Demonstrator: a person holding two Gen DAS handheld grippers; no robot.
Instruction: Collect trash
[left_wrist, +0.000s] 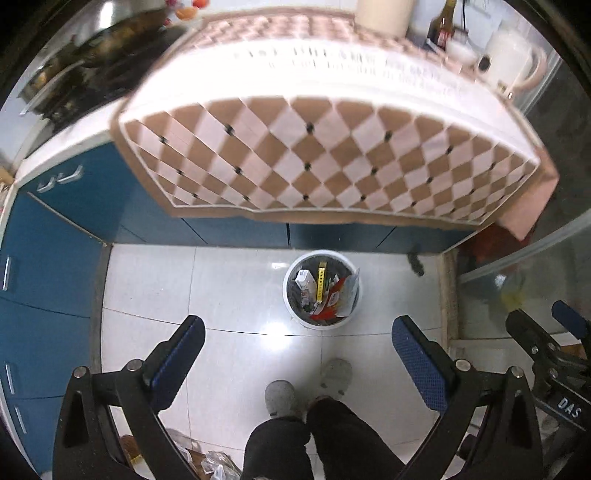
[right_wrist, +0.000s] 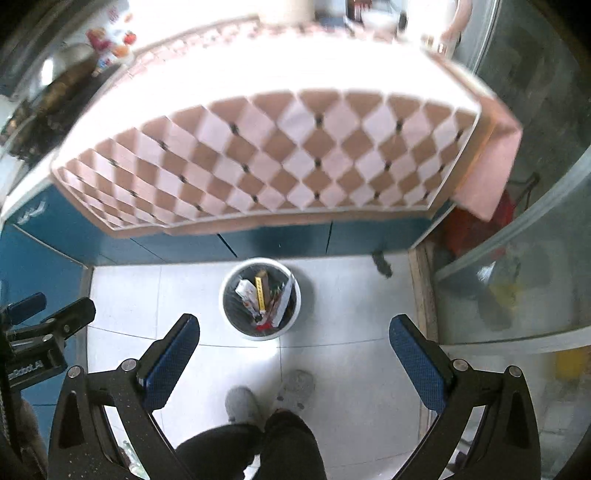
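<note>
Both grippers hang high above the pale glossy tiled floor and point steeply down, and both are empty: the left gripper has its blue-padded jaws spread wide with nothing between them, and the right gripper stands as wide apart, also with nothing held. The trash is already in the round white waste bin with a dark liner, which stands on the floor just in front of the blue cabinet doors; inside it a yellow flat box, a small white carton and a red and white wrapper can be seen, some of them leaning against the rim. The worktop under the brown and pink chequered cloth is bright and blurred, so it cannot be told if any scrap remains there. The step in hand seems to be the search for the next piece. To do it well, the person (whose grey slippers stand close to the bin) should probably steady both grippers first, look along the worktop and the floor edges, and keep the jaws wide until one piece is chosen. The leaning wrapper may tip out if the bin is bumped.
</note>
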